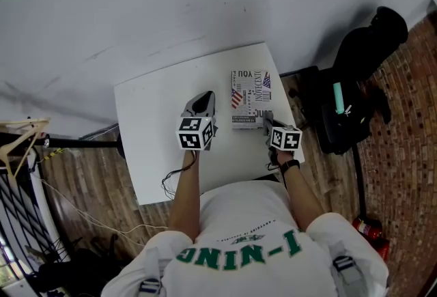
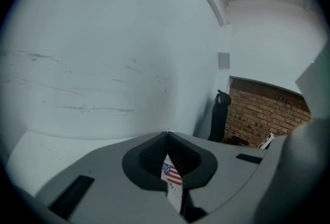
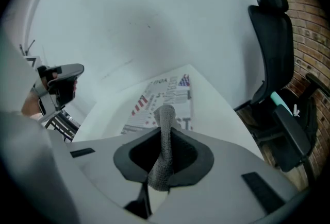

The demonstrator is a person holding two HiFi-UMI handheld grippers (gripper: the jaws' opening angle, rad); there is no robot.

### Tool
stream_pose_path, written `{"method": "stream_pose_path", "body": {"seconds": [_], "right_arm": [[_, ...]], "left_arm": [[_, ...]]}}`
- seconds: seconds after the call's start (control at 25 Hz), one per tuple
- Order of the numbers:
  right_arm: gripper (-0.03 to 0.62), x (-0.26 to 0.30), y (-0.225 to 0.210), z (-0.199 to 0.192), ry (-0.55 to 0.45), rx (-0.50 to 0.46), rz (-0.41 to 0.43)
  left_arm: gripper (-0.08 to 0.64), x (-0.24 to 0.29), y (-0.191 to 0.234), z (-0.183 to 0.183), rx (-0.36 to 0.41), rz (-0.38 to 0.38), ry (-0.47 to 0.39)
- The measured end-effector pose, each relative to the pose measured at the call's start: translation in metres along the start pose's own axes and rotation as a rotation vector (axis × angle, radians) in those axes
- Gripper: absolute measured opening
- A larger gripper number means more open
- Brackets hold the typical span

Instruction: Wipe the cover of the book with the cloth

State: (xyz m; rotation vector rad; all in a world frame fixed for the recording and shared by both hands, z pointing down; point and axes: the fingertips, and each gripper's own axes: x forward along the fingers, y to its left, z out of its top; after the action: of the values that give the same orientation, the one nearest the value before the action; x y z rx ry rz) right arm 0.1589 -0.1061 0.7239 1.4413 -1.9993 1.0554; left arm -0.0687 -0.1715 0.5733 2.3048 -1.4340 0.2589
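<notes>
Grey cloth clamped in our right tongs over the book on the white bench; our left tongs pinch its flag-printed edge, which wiping pressure could tear

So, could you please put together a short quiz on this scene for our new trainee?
1. True or false: the right gripper is shut on the grey cloth.
2. What does the left gripper pinch? A) a pen B) the flag-printed edge of the book C) nothing
3. Fill in: the book lies on the white ____.
Key: 1 true; 2 B; 3 table.
</notes>
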Motion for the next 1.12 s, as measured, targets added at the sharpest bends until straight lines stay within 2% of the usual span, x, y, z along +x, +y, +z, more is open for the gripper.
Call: {"method": "stream_pose_path", "body": {"seconds": [0.16,0.32,0.52,0.64,0.8,1.12], "right_arm": [[0.046,-0.003,0.068,0.07,-0.15,-0.18,0.08],[0.046,-0.033,0.146,0.161,-0.358,-0.345,0.13],[0.046,-0.087,0.224,0.241,-0.576,-0.457,0.186],[0.046,-0.12,0.254,0.265,-0.66,-0.505,0.208],[0.046,-0.15,0.277,0.279,-0.722,-0.534,0.23],[0.046,-0.167,0.282,0.282,-0.761,-0.525,0.209]], "left_arm": [[0.014,-0.012,0.016,0.021,0.057,0.087,0.006],[0.014,-0.038,0.027,0.077,0.064,0.151,-0.103],[0.014,-0.079,0.03,0.149,0.127,0.221,-0.241],[0.014,-0.106,0.026,0.179,0.158,0.257,-0.305],[0.014,-0.131,0.025,0.201,0.132,0.278,-0.351],[0.014,-0.144,0.028,0.198,0.147,0.318,-0.35]]}}
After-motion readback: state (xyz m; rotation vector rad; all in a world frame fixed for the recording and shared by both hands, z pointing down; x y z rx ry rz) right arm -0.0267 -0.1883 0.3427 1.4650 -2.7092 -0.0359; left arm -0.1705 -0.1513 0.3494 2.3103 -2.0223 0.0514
